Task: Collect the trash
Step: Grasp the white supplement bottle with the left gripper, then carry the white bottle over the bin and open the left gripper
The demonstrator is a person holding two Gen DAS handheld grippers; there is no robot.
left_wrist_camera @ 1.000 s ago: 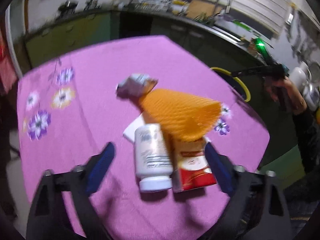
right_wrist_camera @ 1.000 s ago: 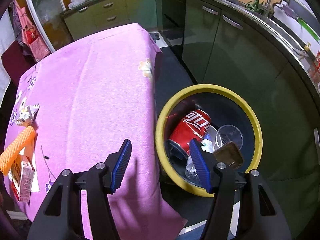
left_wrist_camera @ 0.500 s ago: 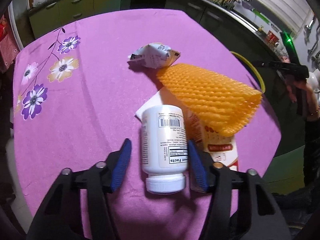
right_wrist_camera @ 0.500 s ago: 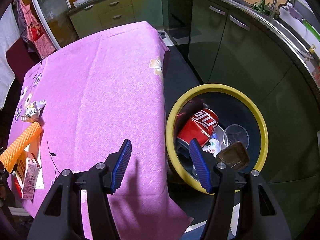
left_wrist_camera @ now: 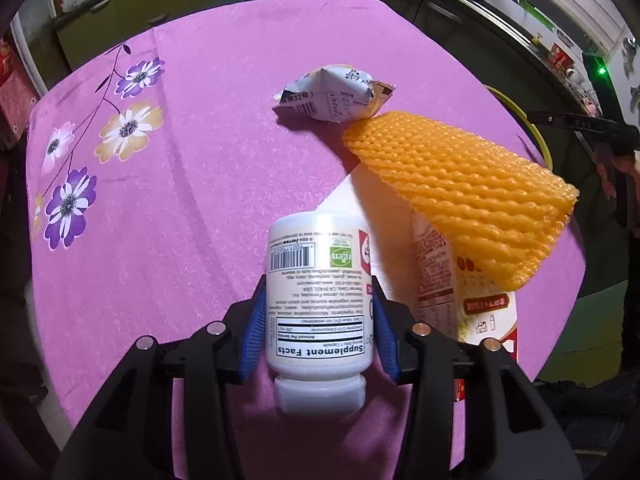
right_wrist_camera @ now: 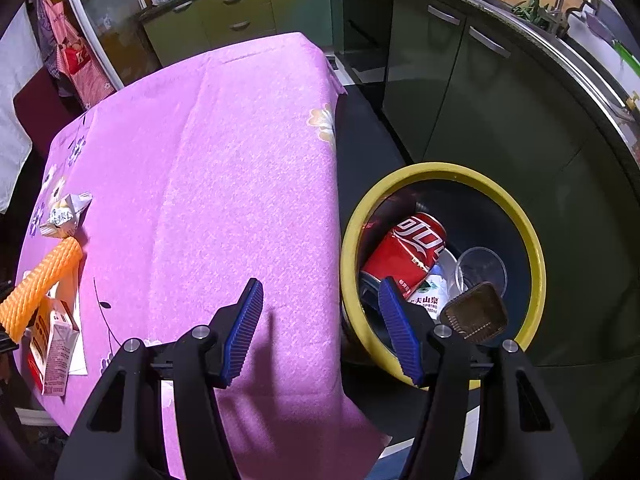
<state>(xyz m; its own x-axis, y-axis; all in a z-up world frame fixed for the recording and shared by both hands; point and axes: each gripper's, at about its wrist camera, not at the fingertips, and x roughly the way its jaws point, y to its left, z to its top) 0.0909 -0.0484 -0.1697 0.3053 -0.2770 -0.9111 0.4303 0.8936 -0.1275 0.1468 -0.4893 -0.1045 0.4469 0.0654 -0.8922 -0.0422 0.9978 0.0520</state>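
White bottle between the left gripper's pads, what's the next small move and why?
Probably lift it straight up. The left gripper has just been closing, and its pads now sit against both sides of the white bottle, which lies on the tablecloth beside a carton.

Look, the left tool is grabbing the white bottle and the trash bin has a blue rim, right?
Not quite. The bin's rim is yellow, as the right wrist view shows. The rest holds: the left tool is closed around the white bottle.

left gripper (left_wrist_camera: 318, 330) | jaws just closing on supplement bottle (left_wrist_camera: 319, 304) | pink tablecloth (left_wrist_camera: 192, 208)
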